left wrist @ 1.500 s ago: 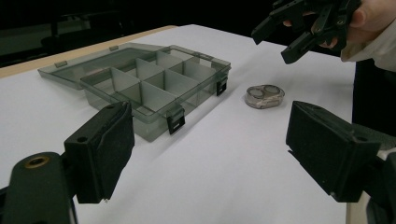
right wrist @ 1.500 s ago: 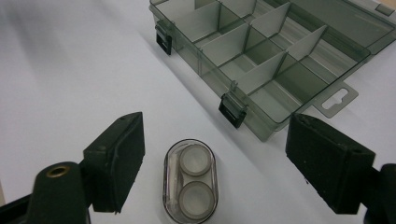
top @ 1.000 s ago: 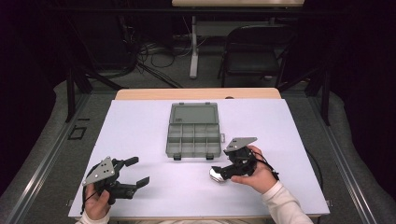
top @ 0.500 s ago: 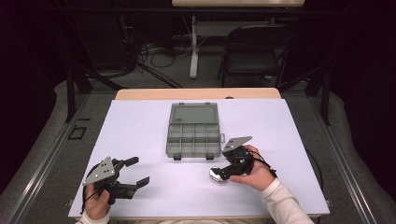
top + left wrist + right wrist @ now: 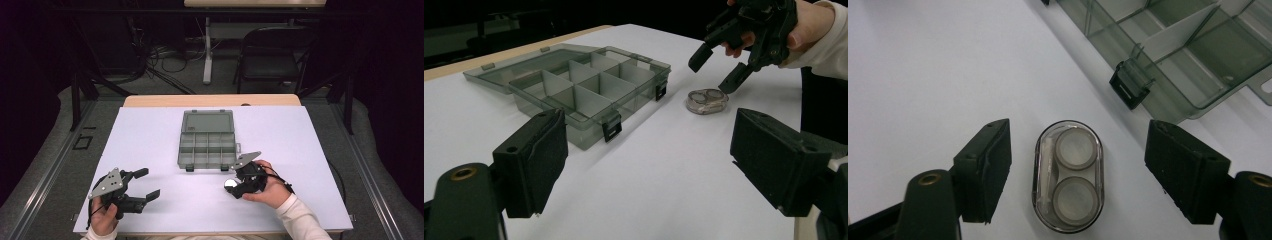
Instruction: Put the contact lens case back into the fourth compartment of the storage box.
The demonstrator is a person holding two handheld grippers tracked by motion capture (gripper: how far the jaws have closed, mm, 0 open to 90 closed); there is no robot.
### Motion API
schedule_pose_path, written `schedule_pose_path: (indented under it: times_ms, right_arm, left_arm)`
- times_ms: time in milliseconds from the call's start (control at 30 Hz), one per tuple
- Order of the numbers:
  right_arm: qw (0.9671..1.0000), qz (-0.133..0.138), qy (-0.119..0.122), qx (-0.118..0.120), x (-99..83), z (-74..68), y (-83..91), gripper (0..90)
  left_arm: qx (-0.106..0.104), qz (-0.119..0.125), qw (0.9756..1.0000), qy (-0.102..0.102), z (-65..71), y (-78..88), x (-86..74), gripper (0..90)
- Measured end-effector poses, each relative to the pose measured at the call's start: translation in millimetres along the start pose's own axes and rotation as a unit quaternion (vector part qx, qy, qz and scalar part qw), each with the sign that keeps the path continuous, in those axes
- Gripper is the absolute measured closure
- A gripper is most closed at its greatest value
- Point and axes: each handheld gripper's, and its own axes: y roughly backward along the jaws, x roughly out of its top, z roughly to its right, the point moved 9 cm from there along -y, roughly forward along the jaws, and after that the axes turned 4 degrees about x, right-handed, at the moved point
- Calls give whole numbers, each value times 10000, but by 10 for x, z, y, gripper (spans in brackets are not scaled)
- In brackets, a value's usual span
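Table carries the open organiser; the oval case lies flat just beside its front latch. Right gripper straddles the case, jaws closing, not yet touching. Best lowered square, pinching the long sides. Left gripper waits wide.

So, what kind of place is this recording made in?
Probably a lab or workshop set up for recording. A white table stands among dark curtains, cables lie on the floor behind it, and a folding chair stands there too.
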Motion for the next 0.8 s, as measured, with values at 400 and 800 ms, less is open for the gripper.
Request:
schedule_pose_path:
  times_ms: [400,800]
  right_arm:
    - [9995,-261,-190,-56,-106,3,-107,318]
    - [9986,-494,-195,-43,-170,13,-183,346]
  left_arm:
    - [-26,13,10000,23,5,-5,1,159]
    - [-31,-3,10000,24,3,-8,-3,160]
